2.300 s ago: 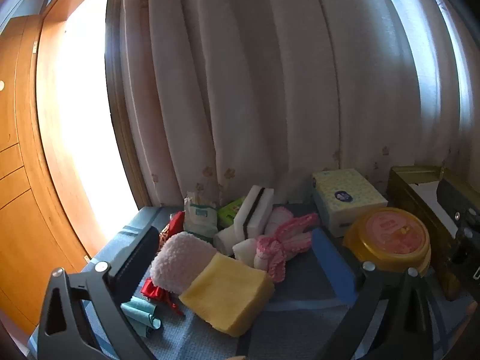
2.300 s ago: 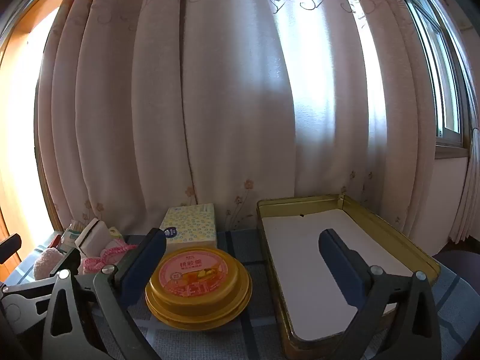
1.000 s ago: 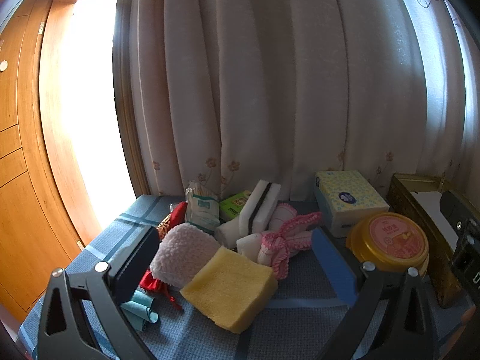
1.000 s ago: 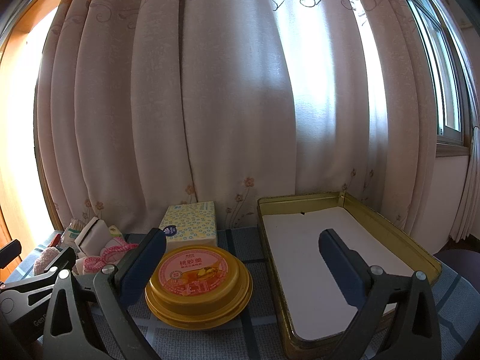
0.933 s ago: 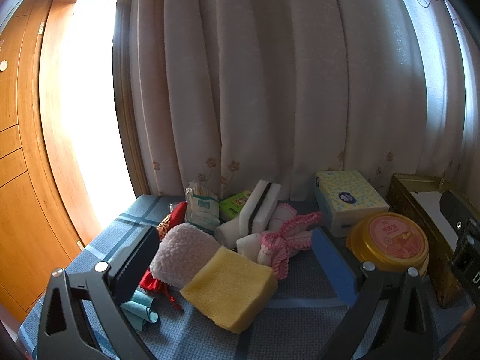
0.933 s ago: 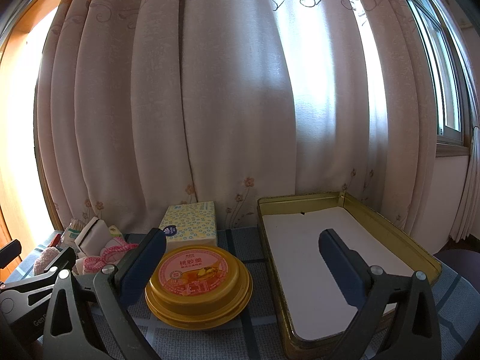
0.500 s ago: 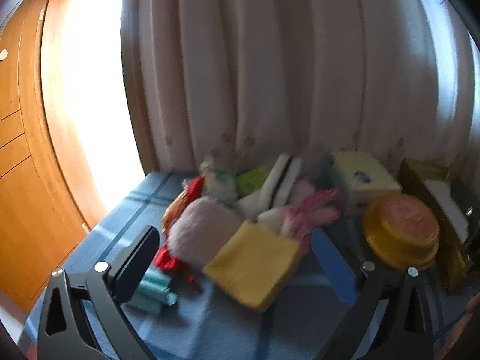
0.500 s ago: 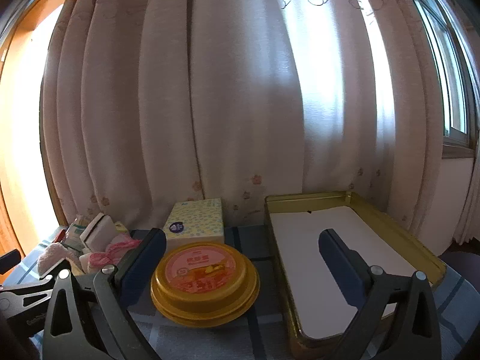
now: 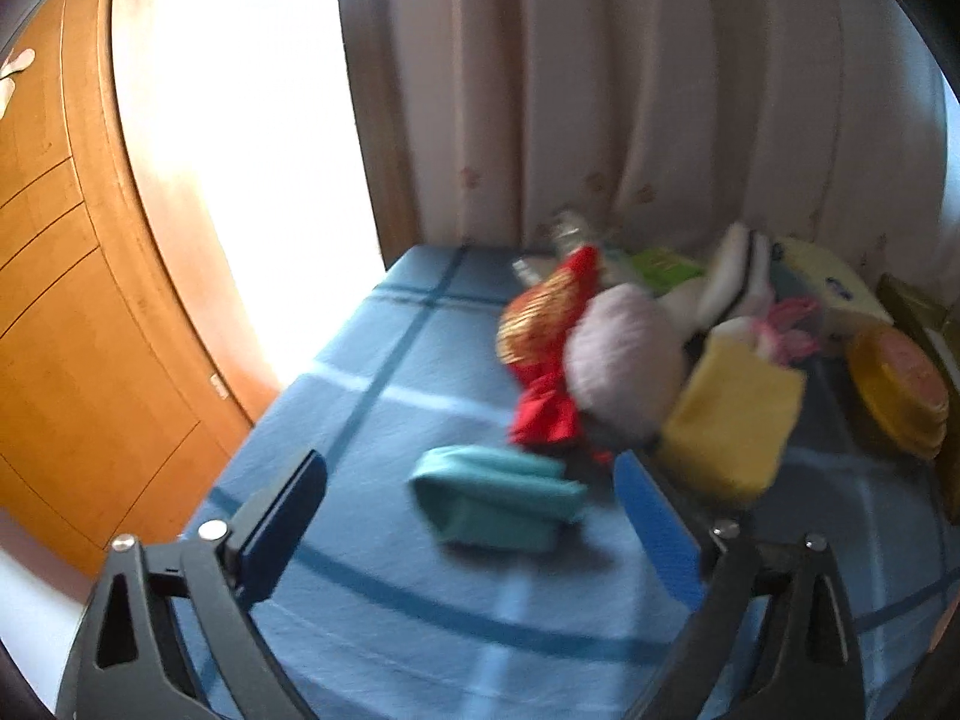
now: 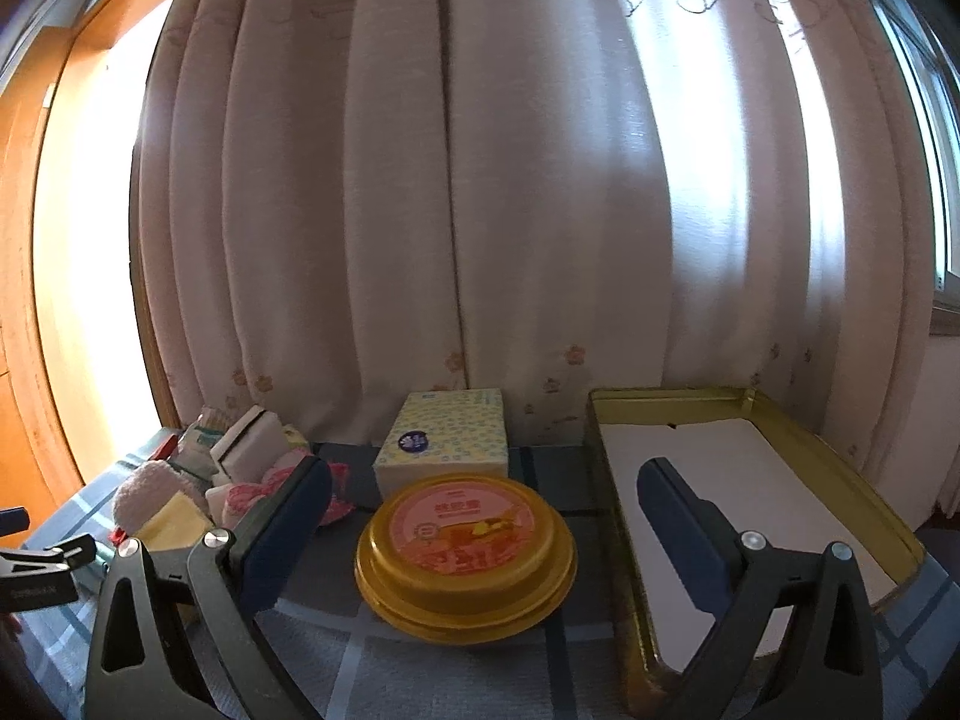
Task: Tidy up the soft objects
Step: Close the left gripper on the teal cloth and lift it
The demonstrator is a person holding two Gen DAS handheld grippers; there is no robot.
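Note:
The left wrist view is blurred. My left gripper (image 9: 468,471) hangs over the blue checked cloth, its jaws wide and closing. A folded teal cloth (image 9: 498,498) lies between the fingers, and the pads are not touching it. Beyond it sits a pile: red cloth (image 9: 546,420), pink fluffy ball (image 9: 624,360), yellow sponge (image 9: 732,426) and a pink bow toy (image 9: 786,324). My right gripper (image 10: 483,477) stands open and empty above the round yellow tin (image 10: 465,546). The gold tray (image 10: 840,462) with a white liner lies to its right.
A patterned tissue box (image 10: 447,438) stands behind the tin. Pale curtains (image 10: 540,210) close off the back of the table. A wooden cabinet (image 9: 72,300) stands to the left, past the table's left edge. Bare blue tablecloth (image 9: 372,396) stretches left of the pile.
My left gripper has swung left and tipped down. The teal cloth now lies between its fingers and the pile has slid to the right of the view. The right view has shifted slightly.

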